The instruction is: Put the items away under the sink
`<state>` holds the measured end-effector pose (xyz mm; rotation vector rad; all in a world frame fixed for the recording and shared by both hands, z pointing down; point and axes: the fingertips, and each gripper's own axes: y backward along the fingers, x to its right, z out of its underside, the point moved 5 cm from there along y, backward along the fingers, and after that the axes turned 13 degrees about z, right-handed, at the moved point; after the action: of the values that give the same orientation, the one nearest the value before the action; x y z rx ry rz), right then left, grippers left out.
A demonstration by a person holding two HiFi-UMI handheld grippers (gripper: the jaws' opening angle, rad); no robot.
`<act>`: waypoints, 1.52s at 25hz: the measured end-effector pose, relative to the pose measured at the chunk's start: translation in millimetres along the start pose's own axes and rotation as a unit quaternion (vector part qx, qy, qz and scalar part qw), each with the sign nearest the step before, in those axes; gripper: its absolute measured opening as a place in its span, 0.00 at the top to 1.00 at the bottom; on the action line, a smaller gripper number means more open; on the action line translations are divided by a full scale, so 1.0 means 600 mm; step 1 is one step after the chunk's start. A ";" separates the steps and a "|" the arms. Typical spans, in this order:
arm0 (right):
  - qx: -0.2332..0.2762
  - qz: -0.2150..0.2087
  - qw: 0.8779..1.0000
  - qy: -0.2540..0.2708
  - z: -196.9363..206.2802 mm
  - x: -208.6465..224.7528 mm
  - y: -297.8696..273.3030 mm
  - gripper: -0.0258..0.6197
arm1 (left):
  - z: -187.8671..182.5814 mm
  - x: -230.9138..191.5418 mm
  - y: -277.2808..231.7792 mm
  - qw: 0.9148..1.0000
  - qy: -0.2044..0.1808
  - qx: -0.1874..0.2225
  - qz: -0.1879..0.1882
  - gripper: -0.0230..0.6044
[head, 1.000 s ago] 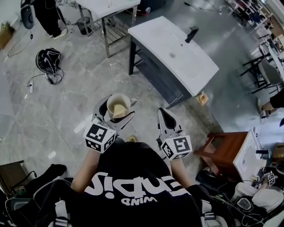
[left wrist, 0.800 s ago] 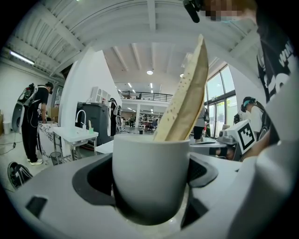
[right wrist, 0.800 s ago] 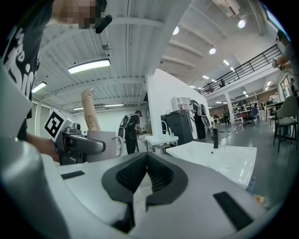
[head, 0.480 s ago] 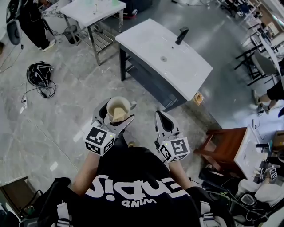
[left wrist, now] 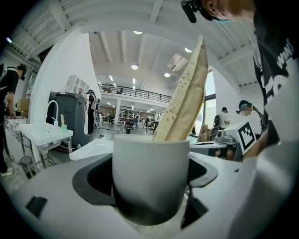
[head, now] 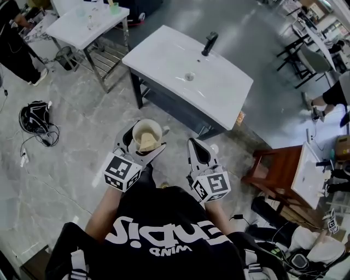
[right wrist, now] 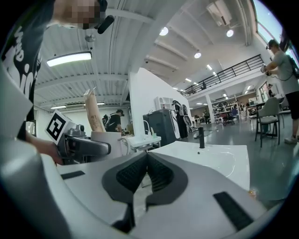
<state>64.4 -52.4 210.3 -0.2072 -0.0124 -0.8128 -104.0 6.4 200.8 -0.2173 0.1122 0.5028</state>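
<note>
**Cup held in left claw, short of the sink unit**

The left claw (head: 143, 140) is clenched on a white cup (left wrist: 150, 172), its two jaws pressing the cup's sides; the cup stands upright between them, carried in the air above the grey floor (head: 71, 153). A tan, speckled strip (left wrist: 184, 93) leans out of the cup's mouth; it may be a sponge or a folded cloth, the views do not settle which.

The right claw (right wrist: 146, 161) is clenched on nothing, its ribbed pads meeting at the tips. It is held just beside the left one, at about the same height, both in front of the person's black shirt (head: 164, 229).

Ahead of both claws stands the sink (head: 219, 82), a white basin top with a black faucet (head: 208, 42) at its far edge, set on a dark cabinet (head: 169, 104). The cup is near that cabinet's front but apart from it.

To the left of the sink a second white tabletop (head: 82, 30) on metal legs carries a small green cup (head: 114, 7). A brown wooden stand (head: 273, 175) sits to the right, and a black bundle with cables (head: 34, 117) lies on the floor at far left.
</note>
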 end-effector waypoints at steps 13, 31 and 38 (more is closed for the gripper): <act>0.000 0.095 0.995 -0.023 -0.028 0.064 -0.098 0.93 | -0.050 -0.119 -0.125 0.995 -0.030 -0.026 0.096 0.22; 0.028 0.202 0.978 -0.038 -0.053 0.077 -0.126 0.93 | -0.078 -0.161 -0.197 0.975 -0.041 -0.040 0.216 0.22; 0.032 0.225 0.973 -0.047 -0.038 0.079 -0.125 0.93 | -0.062 -0.169 -0.214 0.968 -0.051 -0.047 0.239 0.22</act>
<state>41.4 -140.6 205.6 -0.1785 -0.0788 -0.3481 -131.6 -159.2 204.2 -0.2579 0.0378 1.0009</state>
